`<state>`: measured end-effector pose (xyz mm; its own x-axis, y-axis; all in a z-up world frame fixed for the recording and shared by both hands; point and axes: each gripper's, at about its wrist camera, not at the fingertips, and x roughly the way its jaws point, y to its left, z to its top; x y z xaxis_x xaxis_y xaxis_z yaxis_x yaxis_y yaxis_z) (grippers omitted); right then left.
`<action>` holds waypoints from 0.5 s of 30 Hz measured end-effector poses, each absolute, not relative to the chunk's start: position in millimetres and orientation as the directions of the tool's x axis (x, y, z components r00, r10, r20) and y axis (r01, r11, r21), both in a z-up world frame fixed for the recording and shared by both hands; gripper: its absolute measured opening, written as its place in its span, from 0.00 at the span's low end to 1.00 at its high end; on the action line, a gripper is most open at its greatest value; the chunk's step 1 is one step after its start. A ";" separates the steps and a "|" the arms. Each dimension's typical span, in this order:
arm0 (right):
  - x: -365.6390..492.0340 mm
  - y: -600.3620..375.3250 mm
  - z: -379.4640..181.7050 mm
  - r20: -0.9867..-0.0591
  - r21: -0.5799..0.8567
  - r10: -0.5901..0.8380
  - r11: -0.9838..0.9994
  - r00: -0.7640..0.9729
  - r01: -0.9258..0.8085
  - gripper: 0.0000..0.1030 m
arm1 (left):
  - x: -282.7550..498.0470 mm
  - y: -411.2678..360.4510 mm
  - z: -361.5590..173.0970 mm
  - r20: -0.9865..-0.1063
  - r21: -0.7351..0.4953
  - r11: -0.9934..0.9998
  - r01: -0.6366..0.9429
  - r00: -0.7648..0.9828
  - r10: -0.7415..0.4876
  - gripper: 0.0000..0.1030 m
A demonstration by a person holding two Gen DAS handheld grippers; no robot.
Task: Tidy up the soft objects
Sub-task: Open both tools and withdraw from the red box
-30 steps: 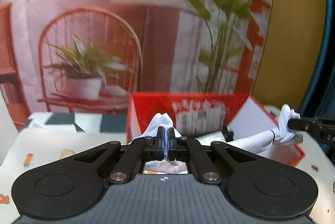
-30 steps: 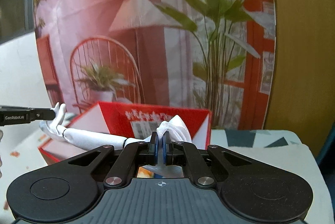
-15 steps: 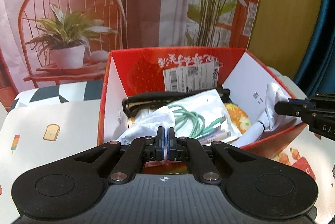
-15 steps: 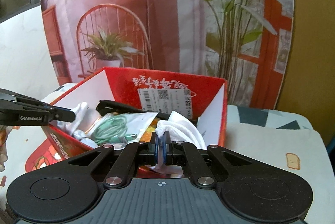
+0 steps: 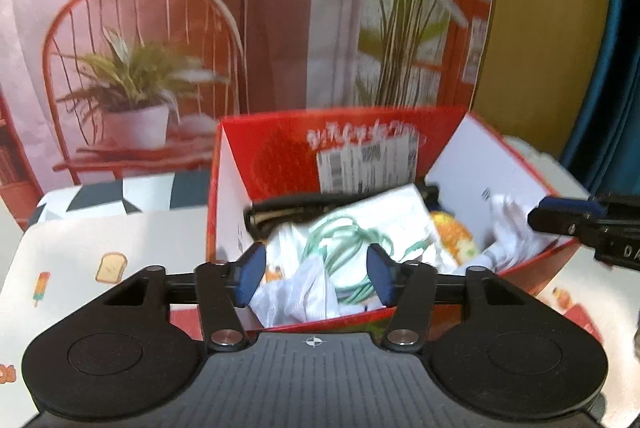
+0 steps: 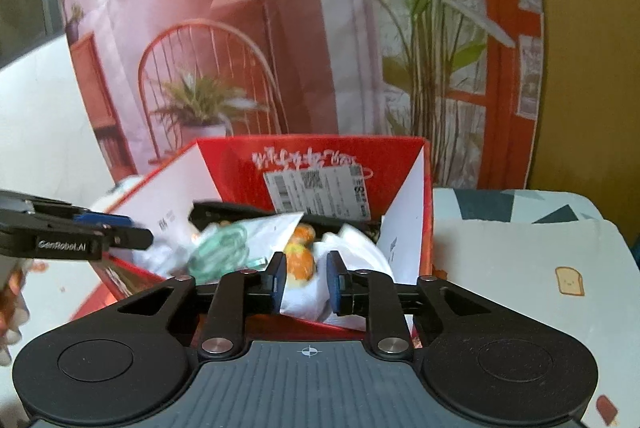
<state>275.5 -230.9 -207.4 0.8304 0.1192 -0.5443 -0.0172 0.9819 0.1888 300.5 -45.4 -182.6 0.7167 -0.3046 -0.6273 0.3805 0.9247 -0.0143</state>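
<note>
A red cardboard box [image 5: 288,156] [image 6: 424,188] stands open on the table. A white cloth [image 5: 296,296] [image 6: 352,260] lies inside it, draped over the contents. My left gripper [image 5: 313,276] is open above the box's near left corner, with the cloth's end lying loose between its fingers. My right gripper [image 6: 306,282] is open above the near right corner, over the cloth's other end. Each gripper shows in the other's view, the right one [image 5: 568,218] at the right edge and the left one [image 6: 100,232] at the left edge.
The box also holds a green cable in a clear bag [image 5: 352,240] [image 6: 224,244], an orange-yellow soft toy [image 5: 452,232] [image 6: 300,260] and a black strap [image 5: 288,208]. A printed mat [image 5: 108,260] covers the table. A printed backdrop [image 5: 160,48] stands close behind.
Both grippers lowered the white cloth into the box, then opened and let it go. The cloth now rests on the box's contents.
</note>
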 end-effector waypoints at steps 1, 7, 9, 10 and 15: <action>272.3 -231.7 -205.6 -0.534 0.198 0.117 0.980 0.838 -0.010 0.24 | 298.0 -43.6 -179.4 -0.623 -0.020 0.925 0.379 0.719 -0.308 0.57; 247.6 -228.9 -194.7 -0.466 0.254 0.138 0.967 0.874 -0.017 0.27 | 262.9 -33.7 -159.4 -0.559 -0.018 0.918 0.396 0.758 -0.338 0.57; 237.6 -224.7 -193.8 -0.454 0.265 0.156 0.964 0.877 -0.034 0.27 | 251.4 -29.4 -158.9 -0.560 -0.039 0.914 0.404 0.749 -0.355 0.57; 232.7 -222.6 -194.6 -0.452 0.269 0.165 0.962 0.877 -0.042 0.27 | 246.9 -27.7 -160.5 -0.564 -0.049 0.913 0.406 0.743 -0.360 0.57; 213.0 -209.0 -208.0 -0.476 0.286 0.202 0.956 0.856 -0.067 0.27 | 226.3 -20.6 -180.3 -0.600 -0.073 0.913 0.402 0.714 -0.362 0.57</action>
